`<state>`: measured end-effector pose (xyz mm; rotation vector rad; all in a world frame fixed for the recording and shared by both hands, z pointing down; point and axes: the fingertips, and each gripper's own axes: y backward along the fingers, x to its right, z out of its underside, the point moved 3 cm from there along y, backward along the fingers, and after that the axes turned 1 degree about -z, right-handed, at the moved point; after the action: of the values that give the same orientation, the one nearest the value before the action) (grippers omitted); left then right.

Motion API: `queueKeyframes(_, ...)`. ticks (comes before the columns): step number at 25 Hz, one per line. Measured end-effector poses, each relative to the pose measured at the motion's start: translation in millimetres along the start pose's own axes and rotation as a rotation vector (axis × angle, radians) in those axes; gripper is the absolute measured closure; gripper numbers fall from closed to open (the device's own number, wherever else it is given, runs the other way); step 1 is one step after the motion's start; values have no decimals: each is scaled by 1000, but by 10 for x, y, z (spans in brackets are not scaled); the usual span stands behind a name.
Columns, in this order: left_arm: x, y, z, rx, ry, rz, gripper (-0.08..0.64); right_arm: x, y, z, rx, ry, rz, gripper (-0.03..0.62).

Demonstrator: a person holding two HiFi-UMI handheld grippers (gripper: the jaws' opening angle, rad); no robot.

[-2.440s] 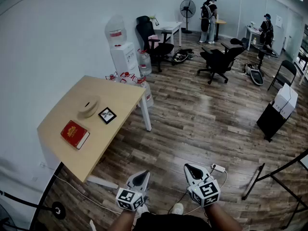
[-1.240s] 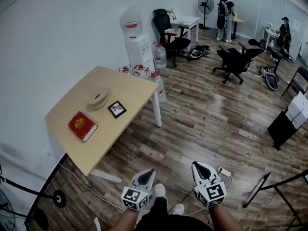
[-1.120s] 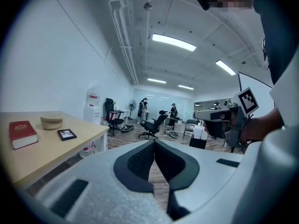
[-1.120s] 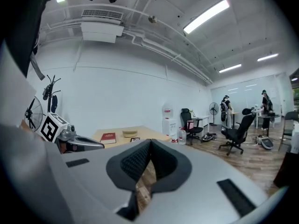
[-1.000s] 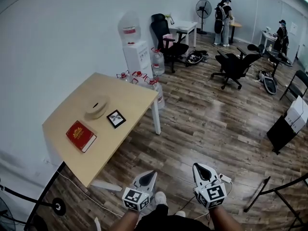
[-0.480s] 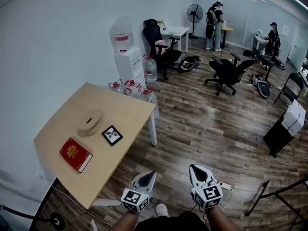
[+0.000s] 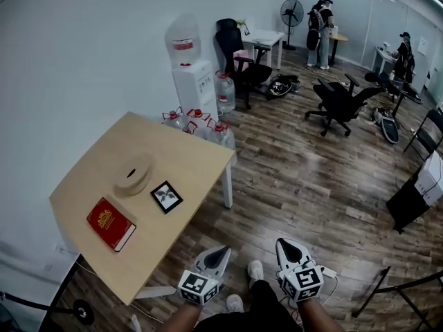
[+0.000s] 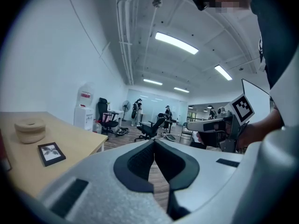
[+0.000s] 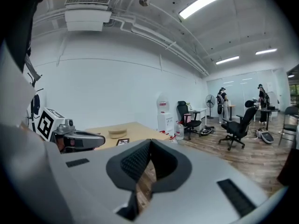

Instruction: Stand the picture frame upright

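Observation:
A small black picture frame [image 7: 167, 197] lies flat on the light wooden table [image 7: 180, 154], near its right edge. It also shows in the left gripper view as the picture frame [image 8: 51, 153] and small in the right gripper view as the picture frame [image 9: 122, 142]. My left gripper [image 7: 220, 253] and right gripper [image 7: 285, 246] are both held low over the floor in front of me, short of the table. Each has its jaws together with nothing between them.
On the table a red book [image 7: 111, 224] and a round beige object [image 7: 133, 175] lie left of the frame. A water dispenser [image 7: 194, 77] and several water bottles [image 7: 201, 121] stand behind the table. Office chairs [image 7: 339, 104], a fan and people are farther back.
The view has swung and come a little closer to the table; the frame now sits nearer the middle of the picture. Both grippers keep their place in front of me, still shut.

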<state>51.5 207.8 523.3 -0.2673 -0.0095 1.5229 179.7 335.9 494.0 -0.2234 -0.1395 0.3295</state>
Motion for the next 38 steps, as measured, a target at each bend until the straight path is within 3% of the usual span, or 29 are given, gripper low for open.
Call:
queueKeyframes(6, -417, -379, -45, -47, 16, -68, 557, 272, -716, -92, -11, -26, -68, 583)
queueKeyframes(13, -909, -952, -310, -58, -3, -136, 557, 519, -1699, -453, -8, 17, -202, 583)
queueKeyframes(24, -1657, -1187, -488, -66, 48, -374, 557, 566, -2717, -518, -82, 28, -432, 583)
queueKeyframes(34, -2291, -640, -414, -47, 144, -612, 557, -118, -3417, -553, -127, 96, -642, 583)
queueKeyframes(38, -2612, -338, -410, -26, 146, -660, 557, -528, -3713, -601, -127, 127, -694, 583)
